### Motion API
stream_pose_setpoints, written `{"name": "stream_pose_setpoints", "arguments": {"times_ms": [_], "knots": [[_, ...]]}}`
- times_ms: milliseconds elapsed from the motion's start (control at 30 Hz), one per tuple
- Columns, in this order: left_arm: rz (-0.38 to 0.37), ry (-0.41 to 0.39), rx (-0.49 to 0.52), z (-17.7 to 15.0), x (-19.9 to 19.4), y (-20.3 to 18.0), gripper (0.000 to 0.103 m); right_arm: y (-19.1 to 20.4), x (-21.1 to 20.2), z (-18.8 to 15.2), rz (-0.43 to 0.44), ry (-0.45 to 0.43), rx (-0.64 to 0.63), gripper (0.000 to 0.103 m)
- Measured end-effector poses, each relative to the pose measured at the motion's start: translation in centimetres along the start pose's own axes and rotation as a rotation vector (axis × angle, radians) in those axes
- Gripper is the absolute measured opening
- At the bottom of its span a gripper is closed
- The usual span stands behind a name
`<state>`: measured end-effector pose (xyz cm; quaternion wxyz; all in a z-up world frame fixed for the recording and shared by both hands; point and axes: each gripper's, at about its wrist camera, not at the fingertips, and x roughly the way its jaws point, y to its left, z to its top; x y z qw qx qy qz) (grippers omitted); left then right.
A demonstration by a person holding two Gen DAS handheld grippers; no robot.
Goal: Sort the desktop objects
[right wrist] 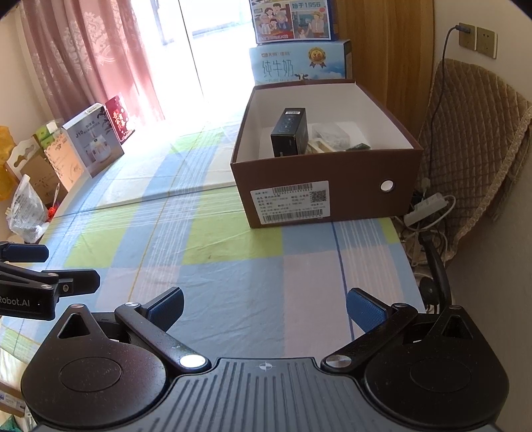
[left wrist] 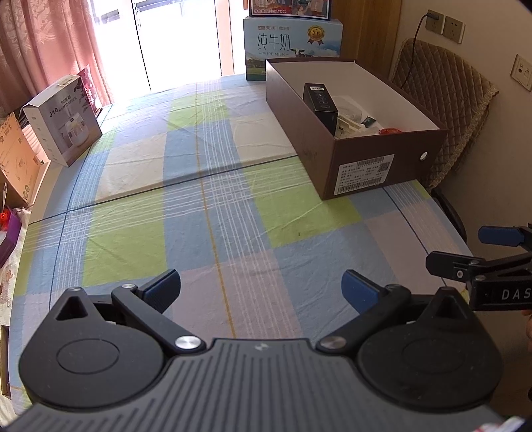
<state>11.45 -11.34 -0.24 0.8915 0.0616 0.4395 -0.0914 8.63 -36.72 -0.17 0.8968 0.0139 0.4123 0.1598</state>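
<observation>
Printed writing is plentiful here: the pale blue carton (left wrist: 292,43) at the far end of the table reads "PURE MILK" under large Chinese characters and a gold medal badge, and the box stacked on it (right wrist: 292,20) carries cartoon figures and "1956". On the left edge stands a white box (left wrist: 63,119) marked "J10" and "HUMIDIFIER", with a red printed package (right wrist: 119,118) just behind it. The brown cardboard box (right wrist: 327,166), open on top and white inside, wears a white shipping label (right wrist: 291,202) with barcodes and a QR code; its small print is too fine to read. Inside it a black carton (right wrist: 290,136) stands upright among several pale packets and a red item, which I cannot identify with confidence. The left gripper (left wrist: 261,289) hovers over the tablecloth (left wrist: 212,212), a blue, green, pink and cream check, with its blue-padded fingers spread wide and holding nothing. The right gripper (right wrist: 264,307) is likewise wide apart and empty; its side shows "DAS" in the left wrist view. Pink patterned curtains (right wrist: 86,56) frame a bright glass door, and a quilted brown chair cover (right wrist: 472,143) sits by the wall beneath sockets (right wrist: 477,40).
</observation>
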Motion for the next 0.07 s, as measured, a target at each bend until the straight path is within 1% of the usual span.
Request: {"name": "stream_pose_setpoints", "arguments": {"times_ms": [67], "knots": [[0.000,0.001,0.000,0.16,0.10,0.02,0.102,-0.04,0.13,0.12,0.003,-0.001,-0.001,0.101]]}}
